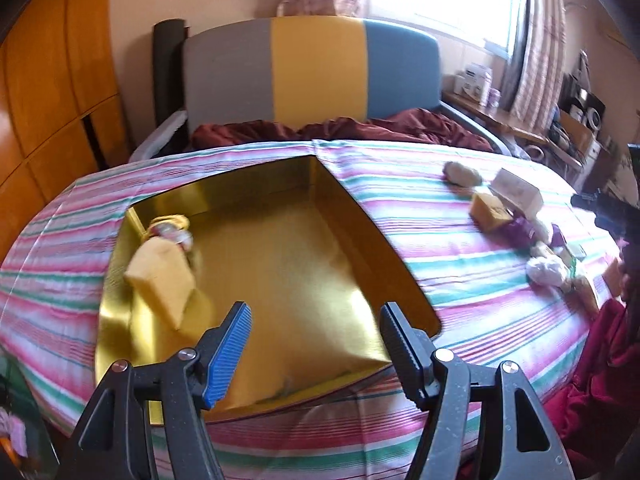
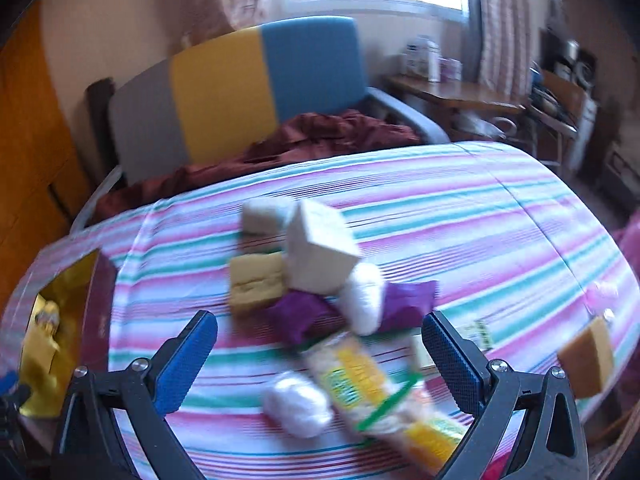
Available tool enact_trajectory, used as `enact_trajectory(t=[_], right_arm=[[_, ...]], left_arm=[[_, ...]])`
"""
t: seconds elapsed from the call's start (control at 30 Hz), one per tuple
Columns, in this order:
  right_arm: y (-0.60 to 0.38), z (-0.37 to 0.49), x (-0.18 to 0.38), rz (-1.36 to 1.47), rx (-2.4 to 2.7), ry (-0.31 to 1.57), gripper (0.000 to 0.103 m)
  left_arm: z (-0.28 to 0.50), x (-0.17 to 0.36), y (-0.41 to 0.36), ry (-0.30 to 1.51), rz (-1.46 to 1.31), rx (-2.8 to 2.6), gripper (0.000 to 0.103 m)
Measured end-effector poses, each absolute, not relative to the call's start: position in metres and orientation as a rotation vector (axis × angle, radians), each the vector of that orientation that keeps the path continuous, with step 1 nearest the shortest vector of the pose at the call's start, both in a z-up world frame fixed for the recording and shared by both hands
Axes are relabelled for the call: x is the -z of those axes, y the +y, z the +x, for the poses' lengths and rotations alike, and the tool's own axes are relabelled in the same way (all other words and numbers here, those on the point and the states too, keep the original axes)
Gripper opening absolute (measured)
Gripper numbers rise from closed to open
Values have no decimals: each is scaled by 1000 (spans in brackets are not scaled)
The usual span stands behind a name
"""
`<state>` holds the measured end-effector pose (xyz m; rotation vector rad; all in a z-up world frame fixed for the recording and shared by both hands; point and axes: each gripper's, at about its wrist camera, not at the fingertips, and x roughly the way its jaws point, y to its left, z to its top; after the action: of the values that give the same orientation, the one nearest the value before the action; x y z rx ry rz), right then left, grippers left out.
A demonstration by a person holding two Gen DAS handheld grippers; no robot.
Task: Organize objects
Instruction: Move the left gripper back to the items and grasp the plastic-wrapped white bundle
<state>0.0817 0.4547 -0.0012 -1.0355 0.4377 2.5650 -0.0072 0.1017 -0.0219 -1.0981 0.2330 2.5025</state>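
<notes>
Inside gold tin (image 1: 304, 200): one yellow box (image 1: 162, 280), one wrapped sweet (image 1: 174, 232).

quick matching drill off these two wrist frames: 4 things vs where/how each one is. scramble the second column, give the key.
Things
1. yellow rectangular sponge block
2. white cardboard box
3. clear packet of crackers with yellow-green label
4. left gripper

Places or states
A. lying on the striped cloth between the right gripper's open blue fingers
B. open, nothing between its pads, above the tin
C. inside the gold rectangular tin, near its left wall
D. in the pile on the striped cloth, beside a purple wrapper

Pairs: 1-C, 2-D, 3-A, 4-B
</notes>
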Motion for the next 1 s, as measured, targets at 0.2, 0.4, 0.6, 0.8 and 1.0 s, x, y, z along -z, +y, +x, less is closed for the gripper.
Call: enact_trajectory(t=[0.2,0.4,0.6,0.8,1.0], right_arm=[[487,90,12,-1002,-2467,687,103],[496,98,14,-978,-2418,755,103],[510,107,18,-952,-2372,859,103],[519,115,17,-902,-2364,959,103],[526,117,20,-884,-2360,1060,103]], left_arm=[[-5,31,138,246,-1134,-2374,68],[0,44,186,237,-1173,-2184,68],[8,45,231,274,-1147,-2079,67],[13,44,281,283,-1097,-1960,67],[8,61,329,224,-1161,-1839,67]])
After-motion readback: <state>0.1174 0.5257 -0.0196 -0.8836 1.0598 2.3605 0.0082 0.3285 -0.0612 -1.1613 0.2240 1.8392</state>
